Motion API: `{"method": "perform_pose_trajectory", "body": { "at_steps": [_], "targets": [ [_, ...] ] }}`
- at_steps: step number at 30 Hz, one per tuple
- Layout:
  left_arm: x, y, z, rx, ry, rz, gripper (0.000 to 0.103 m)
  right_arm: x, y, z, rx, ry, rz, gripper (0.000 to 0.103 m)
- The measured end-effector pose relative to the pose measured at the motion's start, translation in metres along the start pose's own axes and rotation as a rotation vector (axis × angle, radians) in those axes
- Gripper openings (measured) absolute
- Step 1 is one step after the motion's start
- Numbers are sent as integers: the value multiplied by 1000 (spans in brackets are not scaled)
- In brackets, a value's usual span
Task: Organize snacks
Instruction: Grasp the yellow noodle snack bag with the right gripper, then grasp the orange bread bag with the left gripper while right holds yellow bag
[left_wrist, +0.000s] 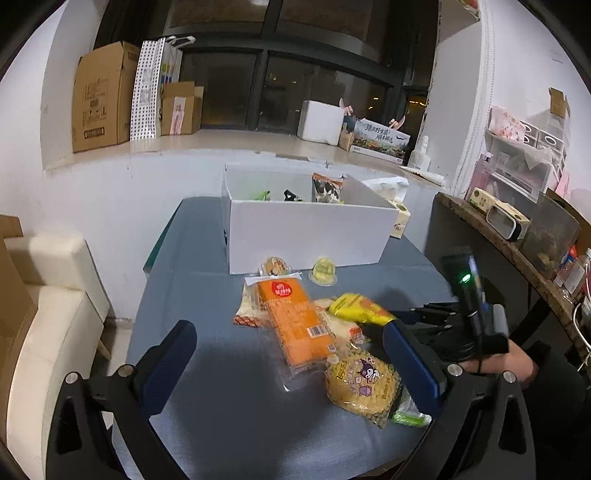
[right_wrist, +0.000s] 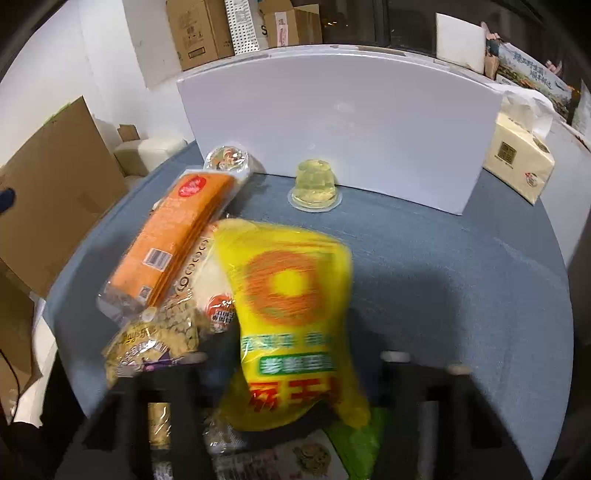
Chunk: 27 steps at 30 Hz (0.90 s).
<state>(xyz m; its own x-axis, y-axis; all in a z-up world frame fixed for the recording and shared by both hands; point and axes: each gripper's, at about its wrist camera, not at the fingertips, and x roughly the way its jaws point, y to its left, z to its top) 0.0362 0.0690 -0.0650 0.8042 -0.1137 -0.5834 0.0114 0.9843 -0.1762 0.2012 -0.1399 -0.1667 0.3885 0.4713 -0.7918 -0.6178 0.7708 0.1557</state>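
Right, from the left wrist view I could look down into the white box (left_wrist: 310, 225) at centre frame, where three packets stood along its far side; the right wrist view showed only its blank front wall. That right view instead filled its middle with the yellow snack bag (right_wrist: 291, 317), blurred. The right gripper (right_wrist: 295, 410) at the lower edge was drawn in close around that bag's lower end; whether the pads truly pressed it I could not tell through the blur. In the left view I saw that bag at centre right, beside the right gripper's black body and the hand (left_wrist: 517, 363) behind it. My left gripper (left_wrist: 291, 354) stood spread wide at the bottom of the frame, its blue fingers (left_wrist: 412, 363) bracketing the pile and holding nothing. On the blue table (left_wrist: 207, 291) I counted one orange pack (left_wrist: 295, 321), one round yellow cartoon pack (left_wrist: 360, 384), one clear jelly cup (left_wrist: 324, 272) and one lidded cup (left_wrist: 274, 266) just before the box. One tissue pack (right_wrist: 519, 162) sat upper right.
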Motion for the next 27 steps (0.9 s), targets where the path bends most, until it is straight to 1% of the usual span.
{"method": "perform_pose_trajectory", "body": {
  "at_steps": [1, 2, 3, 5, 9, 13, 17, 19, 20, 22, 23, 24, 25, 26, 27],
  "targets": [
    [2, 0, 0, 1, 4, -1, 103, -4, -2, 0, 16, -7, 10, 40],
    [5, -1, -1, 6, 10, 1, 103, -8, -3, 0, 16, -15, 1, 36],
    [7, -2, -1, 11, 15, 1, 103, -14, -3, 0, 16, -32, -9, 34],
    [17, -3, -1, 13, 34, 4, 103, -27, -6, -1, 35, -69, 11, 31],
    [47, -9, 0, 0, 86, -4, 103, -66, -13, -4, 80, -167, 29, 31],
    [93, -18, 3, -29, 176, 26, 103, -97, -12, -12, 90, -232, 24, 31],
    [136, -19, 3, -81, 253, 82, 103, -121, -13, -23, 101, -266, 11, 31],
    [155, -19, 1, -88, 288, 138, 103, -124, -13, -25, 107, -268, 14, 31],
    [161, -19, 0, -86, 299, 154, 103, -124, -14, -26, 113, -271, 16, 31],
    [172, -19, -3, -78, 324, 155, 102, -122, -17, -29, 128, -266, 22, 31],
    [175, -18, -4, -79, 327, 152, 100, -122, -18, -29, 133, -261, 24, 31],
    [176, -17, -6, -84, 326, 127, 99, -118, -19, -29, 132, -257, 23, 31],
    [175, -15, -6, -93, 323, 105, 93, -117, -20, -30, 133, -255, 26, 31],
    [173, -13, -5, -101, 321, 83, 83, -116, -21, -31, 137, -252, 35, 31],
    [170, -12, -4, -107, 325, 53, 77, -114, -21, -31, 137, -250, 38, 31]
  ]
}}
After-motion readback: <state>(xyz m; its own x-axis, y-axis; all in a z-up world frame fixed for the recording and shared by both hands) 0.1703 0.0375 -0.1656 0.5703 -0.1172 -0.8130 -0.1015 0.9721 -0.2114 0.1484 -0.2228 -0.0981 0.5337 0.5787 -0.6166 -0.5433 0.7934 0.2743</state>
